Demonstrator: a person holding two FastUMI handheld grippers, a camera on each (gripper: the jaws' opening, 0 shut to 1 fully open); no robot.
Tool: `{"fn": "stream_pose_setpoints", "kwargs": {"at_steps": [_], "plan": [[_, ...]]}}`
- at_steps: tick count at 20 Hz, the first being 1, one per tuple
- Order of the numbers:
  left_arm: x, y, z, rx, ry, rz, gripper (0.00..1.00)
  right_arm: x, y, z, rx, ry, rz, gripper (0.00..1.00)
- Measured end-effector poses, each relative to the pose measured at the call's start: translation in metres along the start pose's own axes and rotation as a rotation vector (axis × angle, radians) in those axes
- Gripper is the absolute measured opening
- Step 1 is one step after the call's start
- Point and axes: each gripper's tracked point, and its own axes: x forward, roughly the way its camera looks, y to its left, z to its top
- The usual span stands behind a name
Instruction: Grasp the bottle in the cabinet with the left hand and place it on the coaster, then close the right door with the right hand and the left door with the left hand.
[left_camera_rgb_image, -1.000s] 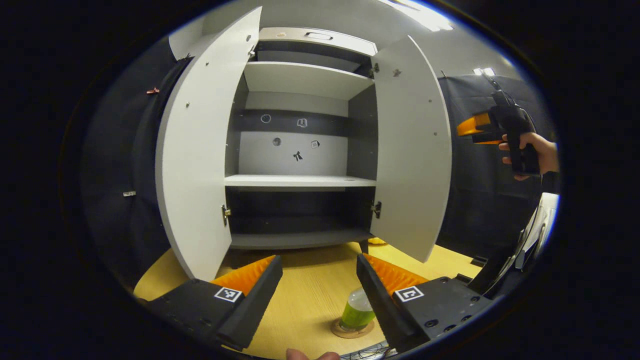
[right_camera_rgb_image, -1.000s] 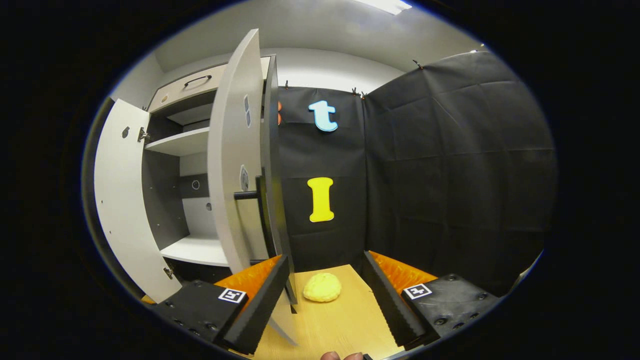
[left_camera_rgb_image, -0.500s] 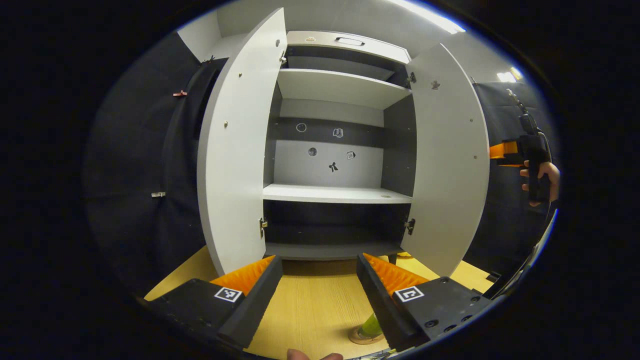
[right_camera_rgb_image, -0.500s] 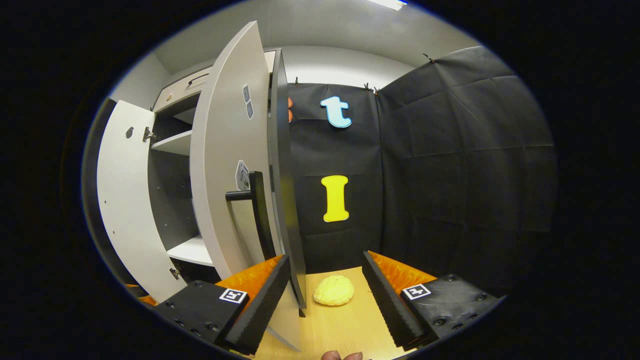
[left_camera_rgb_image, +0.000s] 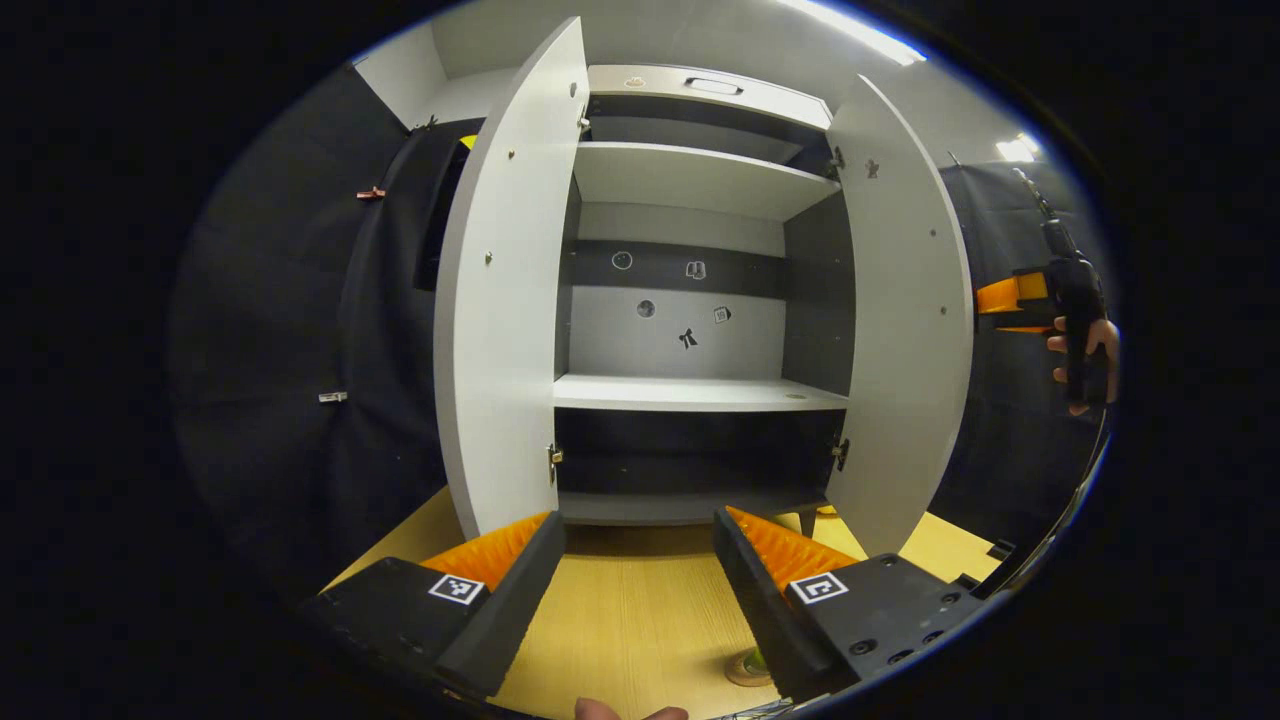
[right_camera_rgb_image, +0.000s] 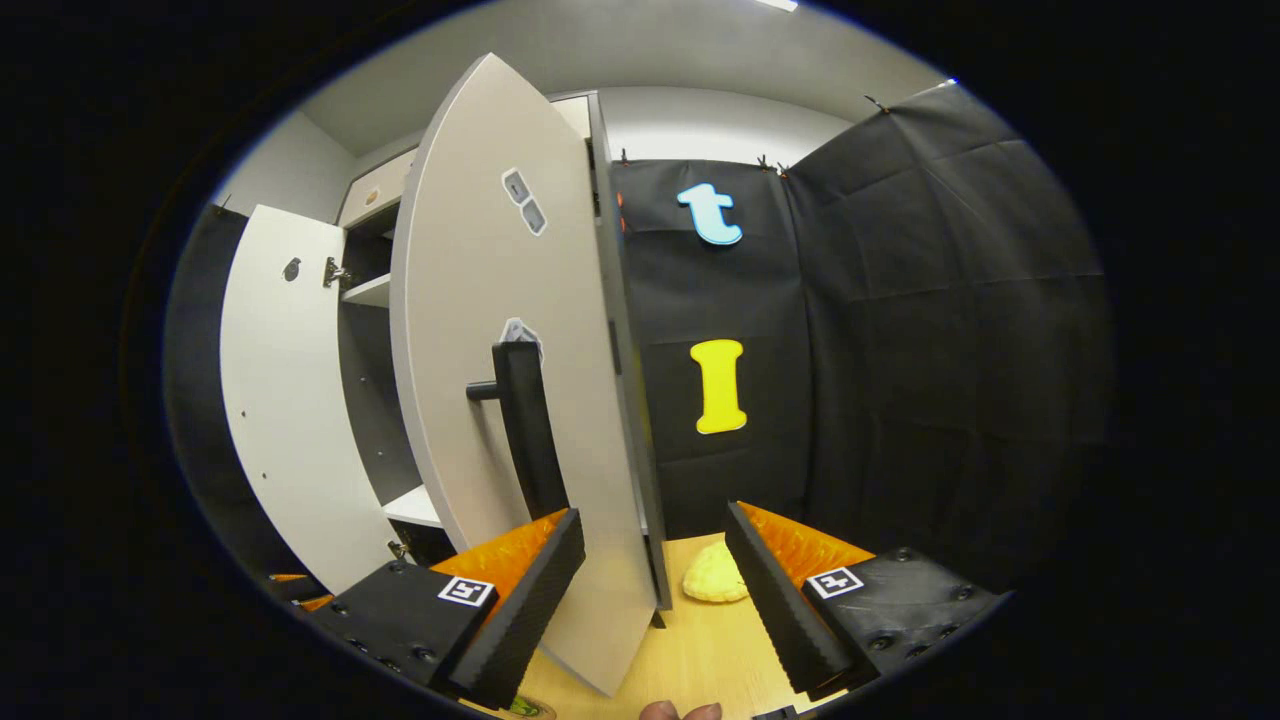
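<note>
Tall matte grey cabinet (left_camera_rgb_image: 690, 300), flat shelves bare, both doors open. Right door (right_camera_rgb_image: 500, 330) has a black bar handle (right_camera_rgb_image: 525, 425). Woodgrain table (left_camera_rgb_image: 620, 620). Round coaster (left_camera_rgb_image: 745, 670) with bottle mostly hidden behind left gripper (left_camera_rgb_image: 638, 555), jaws spread. Right gripper (right_camera_rgb_image: 655, 560) spread, holding nothing.

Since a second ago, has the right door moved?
Yes. In the right gripper view the right door has swung toward closing: it now hides most of the shelves and more of the left door.
</note>
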Motion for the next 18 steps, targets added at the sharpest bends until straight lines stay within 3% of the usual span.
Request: {"fn": "stream_pose_setpoints", "kwargs": {"at_steps": [9,14,18], "plan": [[-0.012,0.047,0.017,-0.026,-0.014,0.073,0.95,0.044,0.097,-0.02,0.034,0.033,0.149,0.98],[-0.025,0.079,0.028,-0.071,0.011,0.098,0.95,0.072,0.125,-0.025,0.024,0.026,0.176,0.98],[-0.035,0.116,0.04,-0.065,0.014,0.161,0.95,0.085,0.136,-0.026,0.008,0.016,0.17,0.98]]}}
